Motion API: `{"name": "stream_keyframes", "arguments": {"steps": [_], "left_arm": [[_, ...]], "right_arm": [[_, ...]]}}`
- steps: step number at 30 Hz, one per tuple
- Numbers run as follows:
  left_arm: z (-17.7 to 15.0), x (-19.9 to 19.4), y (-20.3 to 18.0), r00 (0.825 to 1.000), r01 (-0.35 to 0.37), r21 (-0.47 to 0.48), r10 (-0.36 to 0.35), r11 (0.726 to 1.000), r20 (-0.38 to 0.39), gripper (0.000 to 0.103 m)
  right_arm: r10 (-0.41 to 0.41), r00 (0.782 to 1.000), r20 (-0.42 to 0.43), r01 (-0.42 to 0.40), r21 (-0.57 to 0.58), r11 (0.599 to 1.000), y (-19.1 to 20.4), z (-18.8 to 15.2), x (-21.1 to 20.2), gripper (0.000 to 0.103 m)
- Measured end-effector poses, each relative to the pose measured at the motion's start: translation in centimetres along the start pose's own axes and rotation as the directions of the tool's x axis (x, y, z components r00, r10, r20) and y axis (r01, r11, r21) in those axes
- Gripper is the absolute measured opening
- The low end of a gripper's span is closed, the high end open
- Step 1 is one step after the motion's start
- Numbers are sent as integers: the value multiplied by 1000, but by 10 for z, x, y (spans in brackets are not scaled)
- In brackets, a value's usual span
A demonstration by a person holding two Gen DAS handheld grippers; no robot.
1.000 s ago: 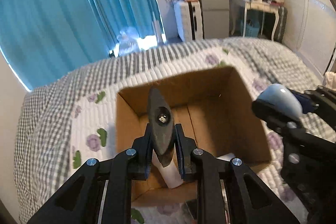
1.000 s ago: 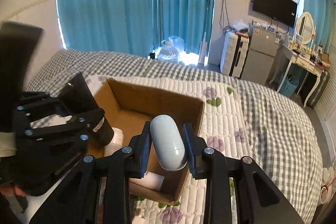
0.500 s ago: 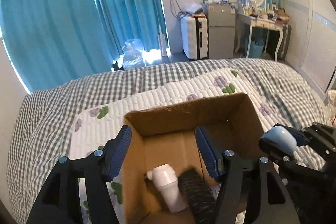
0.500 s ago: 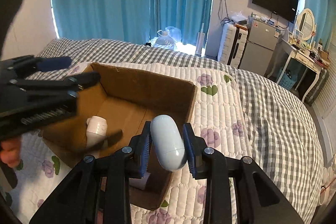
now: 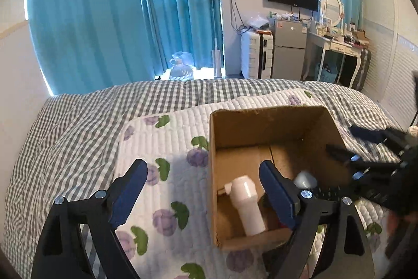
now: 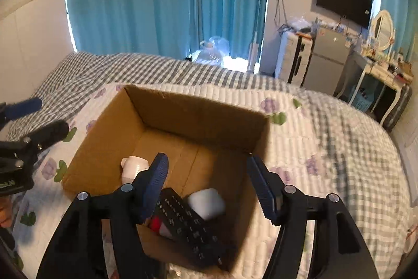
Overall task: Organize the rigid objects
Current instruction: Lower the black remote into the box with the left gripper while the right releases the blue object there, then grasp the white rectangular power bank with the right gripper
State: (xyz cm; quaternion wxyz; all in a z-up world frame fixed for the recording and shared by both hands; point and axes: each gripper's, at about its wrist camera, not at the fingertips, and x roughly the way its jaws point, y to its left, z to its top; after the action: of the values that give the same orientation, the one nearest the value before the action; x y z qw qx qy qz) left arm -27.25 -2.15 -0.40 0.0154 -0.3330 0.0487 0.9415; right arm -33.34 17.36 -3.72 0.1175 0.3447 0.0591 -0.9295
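With both my left gripper and right gripper spread empty over the cardboard box, I judge the drop finished; next, fetch another item.

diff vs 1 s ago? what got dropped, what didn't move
Both grippers let go. The left gripper dropped the black remote into the cardboard box first; the right gripper then released the pale oval case beside it. Both now open, empty. White bottle and box stayed put.

white bottle: lower body hidden behind a right gripper finger.
red item: mostly covered by the black remote; identity unclear.
right gripper: motion-blurred, cut by the frame edge.
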Motion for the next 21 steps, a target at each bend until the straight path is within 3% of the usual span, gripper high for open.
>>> {"name": "stream_keyframes", "arguments": {"steps": [4, 8, 11, 15, 19, 21], "left_arm": [[-16, -27, 6, 1000, -15, -29, 16, 999, 21, 100], [-38, -56, 7, 999, -15, -44, 17, 999, 40, 103], [-62, -64, 4, 1000, -17, -61, 17, 998, 9, 103], [-94, -54, -1, 999, -28, -73, 26, 997, -39, 103], [-132, -37, -1, 997, -40, -87, 34, 995, -70, 103], [-148, -26, -2, 992, -84, -62, 77, 995, -102, 103]], "right_arm": [[-51, 998, 26, 50, 10, 999, -2, -10, -42, 76], [-70, 997, 10, 70, 32, 997, 2, -41, -80, 76], [-72, 997, -22, 73, 36, 997, 10, -71, -92, 76], [-21, 995, -101, 26, 57, 998, 23, -115, -84, 76], [-21, 982, -186, 33, 60, 998, 31, -144, -57, 76], [-24, 973, -228, 39, 62, 997, 34, -153, -40, 76]]}}
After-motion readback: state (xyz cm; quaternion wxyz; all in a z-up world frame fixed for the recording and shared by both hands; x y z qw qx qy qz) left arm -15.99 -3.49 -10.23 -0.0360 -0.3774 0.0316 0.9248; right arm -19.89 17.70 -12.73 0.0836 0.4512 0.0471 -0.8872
